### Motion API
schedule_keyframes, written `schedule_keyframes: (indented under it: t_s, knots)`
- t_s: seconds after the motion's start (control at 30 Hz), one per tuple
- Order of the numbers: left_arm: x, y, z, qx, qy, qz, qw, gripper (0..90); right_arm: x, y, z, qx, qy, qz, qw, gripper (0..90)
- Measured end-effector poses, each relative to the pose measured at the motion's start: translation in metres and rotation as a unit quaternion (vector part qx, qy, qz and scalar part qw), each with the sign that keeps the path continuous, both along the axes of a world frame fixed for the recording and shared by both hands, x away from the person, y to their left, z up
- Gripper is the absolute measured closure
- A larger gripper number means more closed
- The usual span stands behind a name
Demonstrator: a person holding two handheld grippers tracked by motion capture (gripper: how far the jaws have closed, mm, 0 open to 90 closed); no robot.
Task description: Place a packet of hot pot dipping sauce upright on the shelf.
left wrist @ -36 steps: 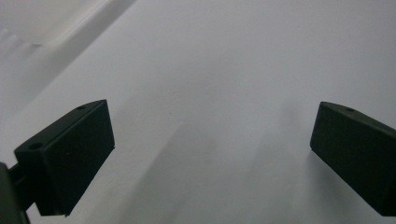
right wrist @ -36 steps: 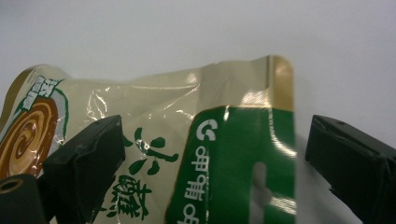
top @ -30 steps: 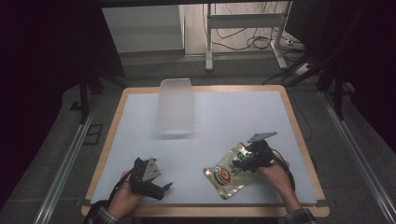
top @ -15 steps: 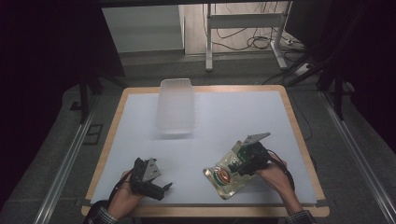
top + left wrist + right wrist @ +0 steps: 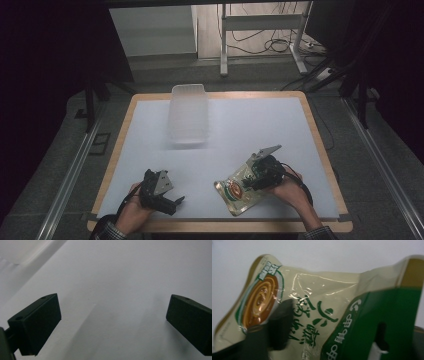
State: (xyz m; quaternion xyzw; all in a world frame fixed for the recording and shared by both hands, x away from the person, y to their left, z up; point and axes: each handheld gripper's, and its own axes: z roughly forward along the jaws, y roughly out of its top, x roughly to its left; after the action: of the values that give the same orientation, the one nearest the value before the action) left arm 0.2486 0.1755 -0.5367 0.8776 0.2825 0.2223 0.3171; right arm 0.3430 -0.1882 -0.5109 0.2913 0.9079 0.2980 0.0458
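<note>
A cream and green snack packet (image 5: 236, 194) with a brown swirl picture lies on the white table (image 5: 260, 125) at the front right. My right gripper (image 5: 250, 182) reaches onto it from the right. In the right gripper view the packet (image 5: 319, 302) buckles between the jaws, which have just been closing: one black jaw presses on its printed face, and its green edge rises over the other jaw. My right gripper (image 5: 334, 320) is shut on it. My left gripper (image 5: 175, 202) rests at the front left, and its jaws stand wide apart over bare table (image 5: 112, 315).
A clear plastic container (image 5: 188, 112) stands at the back of the table, left of centre. The wooden table edge (image 5: 220, 226) runs just in front of both hands. Metal rails (image 5: 70, 175) line the floor on either side.
My right gripper has crept left and forward over the packet, and the packet now sits further in between its jaws. The left hand has stayed put.
</note>
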Motion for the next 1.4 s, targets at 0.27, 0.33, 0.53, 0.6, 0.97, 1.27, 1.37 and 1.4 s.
schedule_keyframes:
  t_s: [0.27, 0.33, 0.53, 0.6, 0.97, 1.27, 1.37, 1.4]
  knots:
    - [0.0, -0.001, 0.0, 0.003, -0.002, 0.0, 1.0, 0.0, -0.004, 0.002, 0.002, -0.006, 0.017, -0.012, 0.9998, 75.0]
    - [0.0, -0.001, 0.0, 0.005, -0.003, 0.001, 1.0, 0.0, -0.008, 0.004, 0.003, -0.011, 0.011, -0.004, 0.9999, 81.7]
    - [-0.001, 0.0, 0.001, -0.003, -0.007, 0.005, 1.0, 0.0, -0.013, 0.008, 0.008, -0.017, -0.013, -0.005, 0.9998, 88.6]
    - [-0.001, 0.001, 0.002, -0.006, -0.008, 0.007, 0.9999, 0.0, -0.013, 0.006, 0.011, -0.004, -0.012, -0.01, 0.9999, 88.8]
    - [0.0, 0.002, 0.002, -0.012, -0.007, 0.011, 0.9998, 0.0, -0.016, 0.0, 0.026, 0.048, -0.022, -0.009, 0.9986, 89.1]
    - [0.0, 0.002, 0.003, -0.015, -0.007, 0.013, 0.9998, 0.0, -0.02, -0.006, 0.043, 0.083, -0.033, -0.005, 0.996, 89.2]
    - [0.0, 0.002, 0.002, -0.01, -0.007, 0.012, 0.9999, 0.0, -0.021, -0.008, 0.048, 0.09, -0.037, -0.004, 0.9952, 89.2]
    - [0.0, 0.002, 0.002, -0.01, -0.007, 0.012, 0.9999, 0.0, -0.021, -0.009, 0.049, 0.091, -0.039, -0.003, 0.995, 89.3]
